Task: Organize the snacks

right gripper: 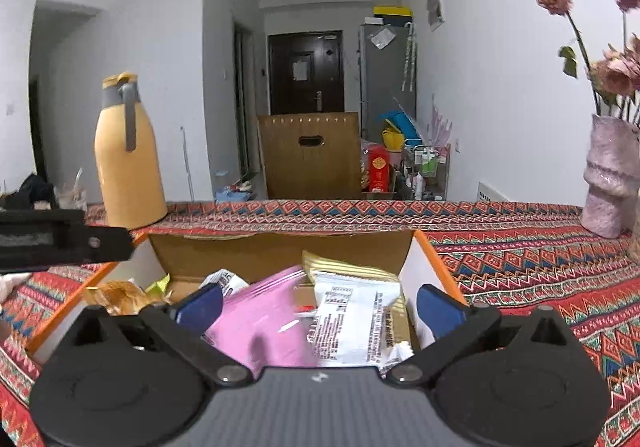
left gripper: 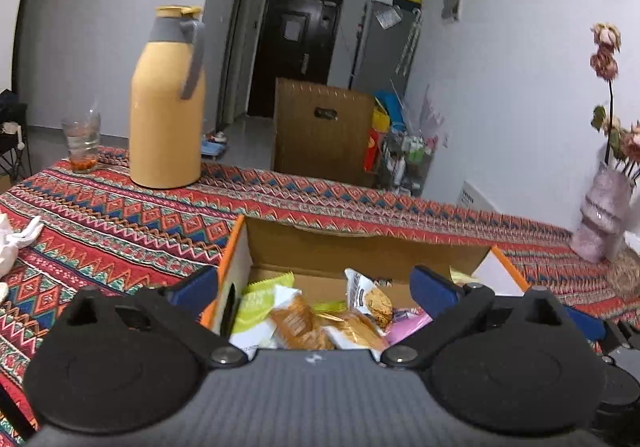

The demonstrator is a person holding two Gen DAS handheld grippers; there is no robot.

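Observation:
An open cardboard box (left gripper: 360, 247) with orange edges sits on the patterned tablecloth and holds several snack packets. In the left wrist view I see a green packet (left gripper: 258, 301), orange pastry packets (left gripper: 304, 323) and a cookie packet (left gripper: 370, 297). My left gripper (left gripper: 316, 287) is open and empty above the box's left part. In the right wrist view the box (right gripper: 280, 247) holds a pink packet (right gripper: 264, 319), a white packet (right gripper: 352, 323) and a gold one (right gripper: 344, 267). My right gripper (right gripper: 320, 301) is open and empty above them.
A tall yellow thermos (left gripper: 166, 103) and a glass (left gripper: 81, 145) stand at the table's far left. A pink vase with dried flowers (right gripper: 610, 183) stands at the far right. The left gripper's body (right gripper: 60, 239) shows at the left of the right wrist view.

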